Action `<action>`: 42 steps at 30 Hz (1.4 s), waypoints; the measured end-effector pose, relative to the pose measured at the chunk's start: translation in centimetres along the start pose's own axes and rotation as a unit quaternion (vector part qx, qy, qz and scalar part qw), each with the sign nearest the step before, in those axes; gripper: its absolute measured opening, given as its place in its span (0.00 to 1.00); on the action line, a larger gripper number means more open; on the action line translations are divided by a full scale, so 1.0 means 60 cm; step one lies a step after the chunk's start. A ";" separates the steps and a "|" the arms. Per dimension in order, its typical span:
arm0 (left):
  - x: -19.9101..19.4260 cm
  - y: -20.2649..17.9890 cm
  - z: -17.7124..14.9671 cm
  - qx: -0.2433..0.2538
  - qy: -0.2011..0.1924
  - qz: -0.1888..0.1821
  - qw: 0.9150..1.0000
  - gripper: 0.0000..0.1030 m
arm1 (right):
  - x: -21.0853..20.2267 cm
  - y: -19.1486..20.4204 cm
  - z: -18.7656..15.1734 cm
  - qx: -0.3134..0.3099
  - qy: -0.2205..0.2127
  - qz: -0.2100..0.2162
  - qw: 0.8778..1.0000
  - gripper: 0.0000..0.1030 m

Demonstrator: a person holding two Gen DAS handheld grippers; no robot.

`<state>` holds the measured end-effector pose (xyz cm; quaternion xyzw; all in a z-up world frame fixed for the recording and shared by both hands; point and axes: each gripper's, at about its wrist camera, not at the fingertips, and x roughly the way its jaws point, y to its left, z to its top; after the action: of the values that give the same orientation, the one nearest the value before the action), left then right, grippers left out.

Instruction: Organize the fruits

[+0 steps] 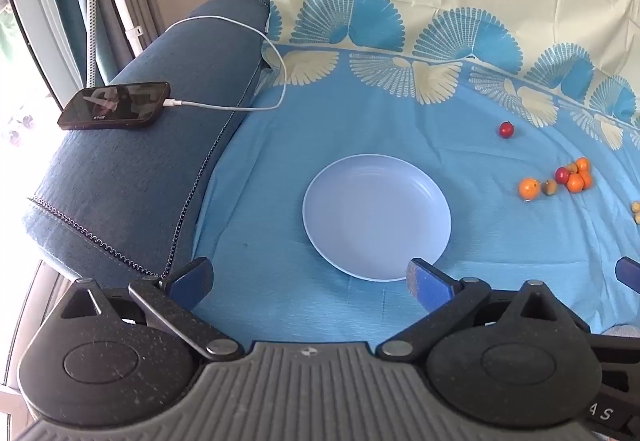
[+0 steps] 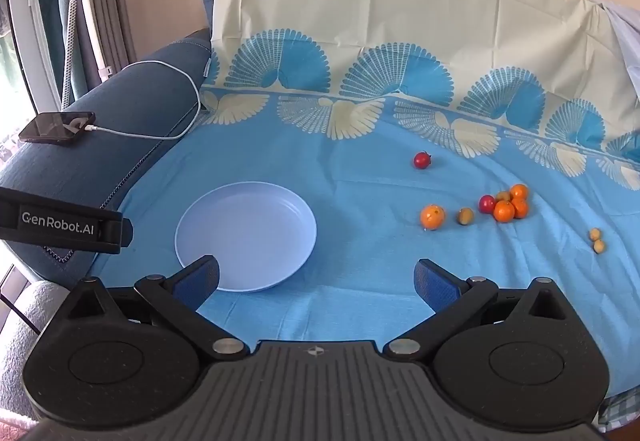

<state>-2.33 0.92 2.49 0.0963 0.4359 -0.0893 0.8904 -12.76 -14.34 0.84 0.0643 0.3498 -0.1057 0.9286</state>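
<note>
An empty pale blue plate [image 1: 376, 217] [image 2: 246, 235] lies on a blue patterned cloth over a sofa seat. Right of it sits a lone orange [image 1: 529, 188] [image 2: 432, 216], a small yellow-green fruit [image 1: 549, 186] [image 2: 465, 216] and a cluster of oranges and a red fruit [image 1: 576, 175] [image 2: 506, 204]. Another red fruit [image 1: 506, 129] [image 2: 422, 160] lies farther back. Two small yellow fruits [image 2: 597, 240] sit at the far right. My left gripper [image 1: 308, 283] stands open just before the plate's near rim, holding nothing. My right gripper [image 2: 316, 283] is open too, right of the plate and short of the fruits.
A phone [image 1: 114, 105] [image 2: 58, 128] on a white charging cable [image 1: 240, 107] rests on the blue sofa armrest [image 1: 132, 169] at the left. The cloth [image 2: 360, 301] runs up the backrest. The left gripper's strap [image 2: 60, 221] shows at the right wrist view's left edge.
</note>
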 end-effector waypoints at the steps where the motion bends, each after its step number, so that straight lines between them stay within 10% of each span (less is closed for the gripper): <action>1: 0.000 -0.001 0.001 0.000 0.000 0.000 1.000 1.00 | -0.001 0.000 0.001 0.001 0.000 0.001 1.000 1.00; 42: -0.010 -0.032 0.001 0.033 0.002 0.025 0.999 1.00 | -0.005 -0.028 0.000 0.020 0.002 0.027 0.999 1.00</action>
<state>-3.10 -0.88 2.80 0.1372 0.4322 -0.0813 0.8876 -13.40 -15.91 0.97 0.0925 0.3472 -0.0876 0.9291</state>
